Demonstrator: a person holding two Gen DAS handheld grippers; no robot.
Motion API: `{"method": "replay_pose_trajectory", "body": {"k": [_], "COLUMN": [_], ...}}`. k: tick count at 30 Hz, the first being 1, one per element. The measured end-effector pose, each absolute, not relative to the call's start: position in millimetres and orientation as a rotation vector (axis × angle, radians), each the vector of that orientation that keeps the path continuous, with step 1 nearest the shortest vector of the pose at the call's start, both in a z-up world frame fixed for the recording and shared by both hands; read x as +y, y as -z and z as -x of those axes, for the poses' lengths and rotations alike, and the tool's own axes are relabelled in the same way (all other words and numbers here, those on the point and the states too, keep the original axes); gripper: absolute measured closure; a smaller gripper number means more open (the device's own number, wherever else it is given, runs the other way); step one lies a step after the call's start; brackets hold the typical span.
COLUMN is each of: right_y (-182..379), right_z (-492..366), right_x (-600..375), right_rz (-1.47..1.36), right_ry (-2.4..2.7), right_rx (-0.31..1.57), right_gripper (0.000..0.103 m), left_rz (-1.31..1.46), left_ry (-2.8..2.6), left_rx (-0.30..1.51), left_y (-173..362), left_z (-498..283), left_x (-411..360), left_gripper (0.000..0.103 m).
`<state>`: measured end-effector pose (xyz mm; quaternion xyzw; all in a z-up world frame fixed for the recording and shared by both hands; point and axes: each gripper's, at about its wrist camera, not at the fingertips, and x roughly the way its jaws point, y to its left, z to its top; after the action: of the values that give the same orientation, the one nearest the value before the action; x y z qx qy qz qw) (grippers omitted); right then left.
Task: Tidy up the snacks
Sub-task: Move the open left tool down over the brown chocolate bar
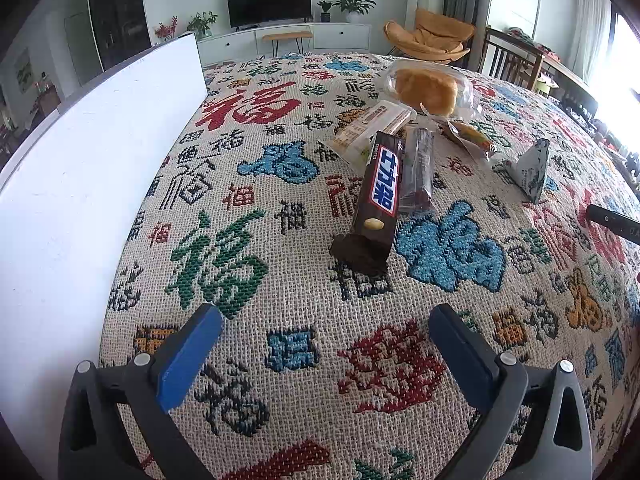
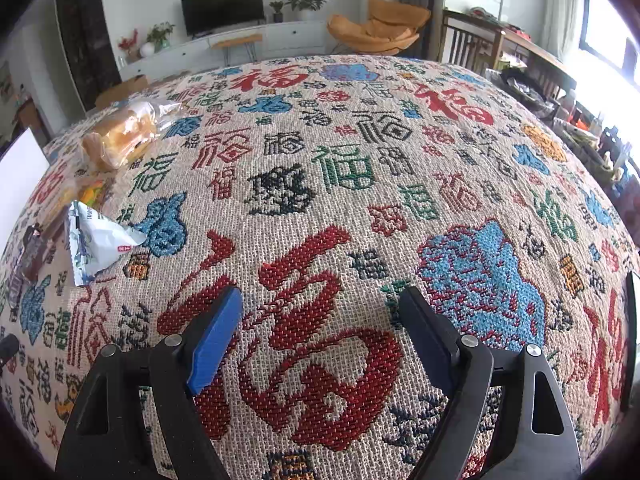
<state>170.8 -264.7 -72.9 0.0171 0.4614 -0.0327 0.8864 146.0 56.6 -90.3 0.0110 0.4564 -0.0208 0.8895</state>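
Observation:
A brown chocolate bar (image 1: 374,204) with a blue and white label lies on the patterned cloth, just ahead of my left gripper (image 1: 326,326), which is open and empty. Beside it lie a clear dark wrapper (image 1: 418,170), a pale cracker pack (image 1: 372,130), a small colourful packet (image 1: 470,138), bagged bread (image 1: 426,90) and a white and blue triangular pouch (image 1: 530,170). My right gripper (image 2: 322,306) is open over bare cloth, with nothing between its fingers. From there the triangular pouch (image 2: 98,240) and bread (image 2: 120,140) lie far to the left.
A tall white board (image 1: 92,184) stands along the left of the table. The woven cloth (image 2: 360,160) covers the whole table. Beyond are a TV unit (image 1: 268,2), an orange chair (image 1: 432,36) and wooden furniture (image 2: 500,48). The right gripper's dark tip (image 1: 612,222) shows at the right edge.

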Motion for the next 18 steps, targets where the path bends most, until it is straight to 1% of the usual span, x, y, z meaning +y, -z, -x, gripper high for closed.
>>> {"method": "replay_pose_trajectory", "body": {"k": [14,18], "right_y": [73,72], "right_z": [-171,-170], "right_x": [-265,-265], "right_rz": [-0.035,-0.036], "right_ry": [0.069,0.069], "right_rx": [0.959,0.958], "right_gripper": [0.019,0.018], "left_rz": [-0.022,-0.045], "left_ry": [0.046,0.132], "left_rx": [0.952,1.021], "left_y": [90,86], "left_z": [-146,-162], "left_x": [57,56], "left_gripper": [0.0,0.0]}}
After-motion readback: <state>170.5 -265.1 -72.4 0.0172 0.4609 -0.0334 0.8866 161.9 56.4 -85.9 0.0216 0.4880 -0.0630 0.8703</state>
